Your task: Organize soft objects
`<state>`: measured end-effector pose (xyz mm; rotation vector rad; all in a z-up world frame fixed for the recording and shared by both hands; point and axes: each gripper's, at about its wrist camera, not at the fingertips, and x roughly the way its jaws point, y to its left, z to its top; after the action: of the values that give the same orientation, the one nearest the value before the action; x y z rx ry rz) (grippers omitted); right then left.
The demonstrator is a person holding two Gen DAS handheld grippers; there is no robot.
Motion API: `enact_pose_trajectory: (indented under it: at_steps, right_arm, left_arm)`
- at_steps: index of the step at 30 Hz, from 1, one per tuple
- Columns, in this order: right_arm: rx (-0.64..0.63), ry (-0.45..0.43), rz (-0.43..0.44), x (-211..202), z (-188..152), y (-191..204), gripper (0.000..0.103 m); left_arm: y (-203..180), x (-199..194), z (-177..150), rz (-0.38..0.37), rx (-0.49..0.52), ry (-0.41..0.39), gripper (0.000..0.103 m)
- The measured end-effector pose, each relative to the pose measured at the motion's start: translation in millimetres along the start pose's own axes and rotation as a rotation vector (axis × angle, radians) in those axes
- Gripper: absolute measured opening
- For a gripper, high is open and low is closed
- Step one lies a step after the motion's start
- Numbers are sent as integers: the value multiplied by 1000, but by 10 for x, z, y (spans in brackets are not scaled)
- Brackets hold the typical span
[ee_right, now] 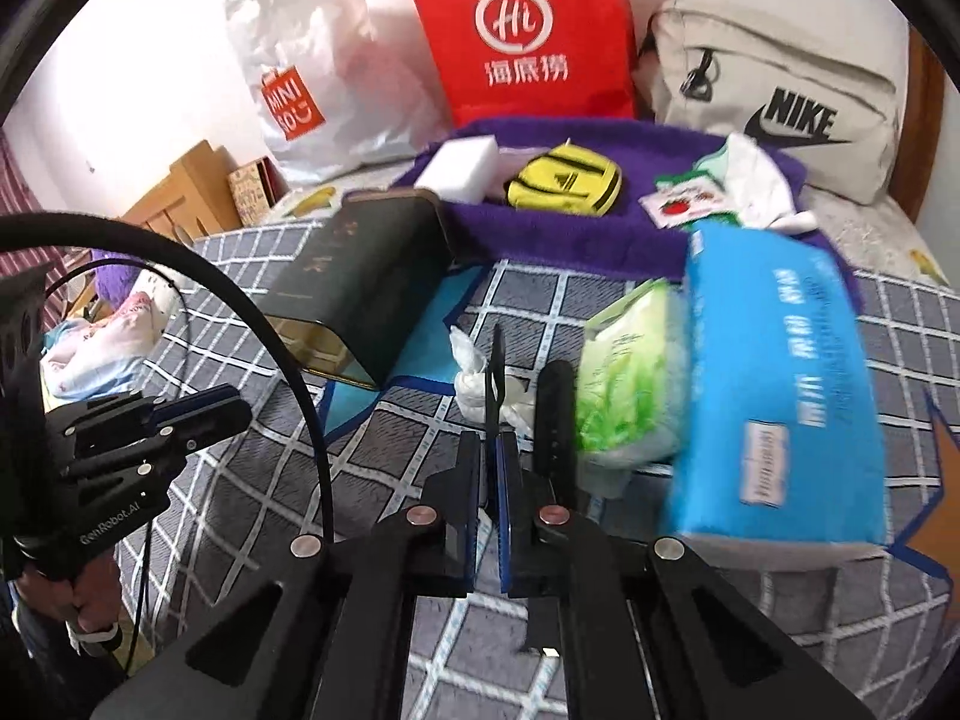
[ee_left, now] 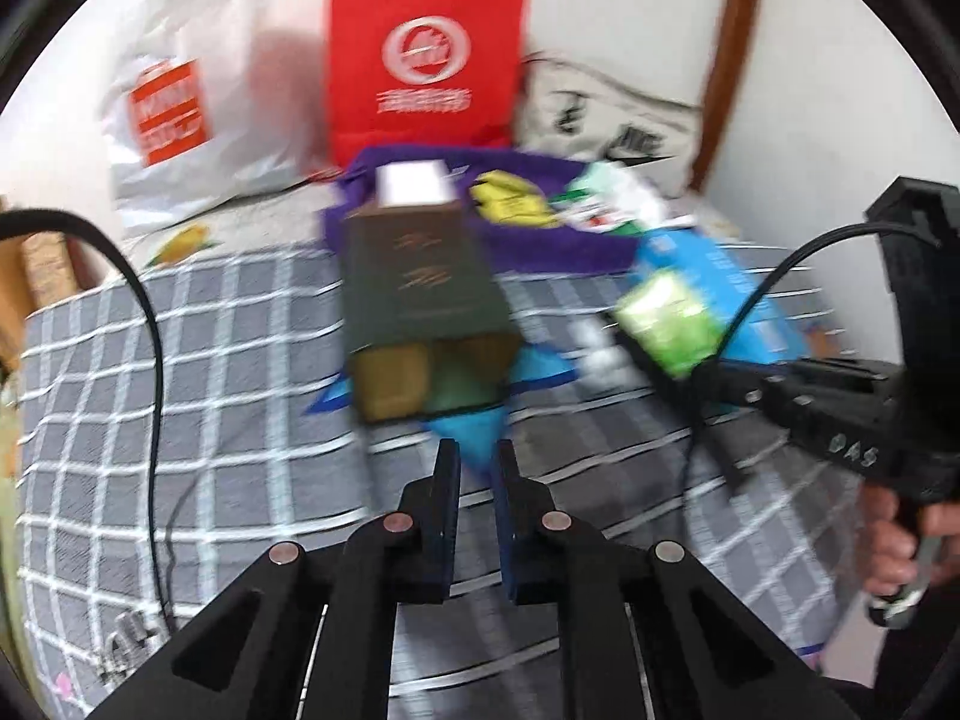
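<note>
we have barely begun. our left gripper [ee_left: 477, 468] pinches the blue cloth [ee_left: 474, 438]; our right gripper [ee_right: 492, 450] is clenched, apparently empty. packets [ee_right: 630, 396] lie scattered.

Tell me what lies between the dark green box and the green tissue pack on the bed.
In the right wrist view, a crumpled white plastic bag lies on the checked sheet between the dark green box and the green tissue pack.

Red bag [ee_right: 522, 36]; purple towel [ee_right: 540, 228]; grey-white checked bedcover [ee_left: 210, 372]; blue tissue pack [ee_right: 774, 384]; yellow-black pouch [ee_right: 564, 180].
</note>
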<state>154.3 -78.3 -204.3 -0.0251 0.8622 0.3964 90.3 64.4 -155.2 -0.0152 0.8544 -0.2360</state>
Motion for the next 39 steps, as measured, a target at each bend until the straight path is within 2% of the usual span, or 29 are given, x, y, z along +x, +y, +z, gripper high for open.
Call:
enact_pose_trajectory:
  at_steps: [2,6,8,9,11,12,13,16,19,25,27,29,31,32,34,37,39]
  right_arm:
    - [-3,-18,1,-119,-13,-29,4]
    - [8,-59,-6,-343,-48,-144,3]
    - [15,-70,-2,-425,-77,-229,3]
    - [22,-59,-3,-427,-92,-279,7]
    - [12,-44,-2,-391,-116,-304,9]
    - [3,-43,21,-352,-136,-302,9]
    - [-4,-39,44,-315,-151,-291,9]
    - [-15,-1,113,-138,-168,-233,9]
    - [-30,15,130,29,-141,-141,11]
    - [-52,66,67,330,-112,-45,31]
    - [-70,55,49,367,-99,11,41]
    - [-96,55,17,410,-93,81,45]
    - [-124,48,-22,452,-93,146,25]
    - [-139,47,-39,476,-96,170,17]
    - [-151,40,-71,480,-91,165,12]
    - [-108,33,2,342,-70,70,5]
    - [-90,23,12,224,-62,34,3]
  left_arm:
    - [-163,44,71,-38,41,5,15]
    - [-416,181,169,-28,107,26,31]
    - [-489,255,224,-22,127,42,32]
    - [-499,279,257,-27,119,50,32]
    - [-493,307,304,-57,94,60,42]
    - [-489,310,330,-52,89,64,51]
    - [-476,291,340,-35,92,60,55]
    - [-366,164,345,0,74,33,58]
    - [-232,68,323,6,37,31,59]
    - [-30,-37,239,22,-1,34,60]
    - [25,-20,217,13,-19,42,60]
    - [45,-7,187,8,-26,50,60]
    - [40,13,184,7,-24,58,60]
    - [31,25,183,8,-20,62,60]
    - [13,37,174,13,-14,66,60]
    - [-43,74,173,-2,-6,75,60]
    - [-105,98,181,-11,10,77,60]
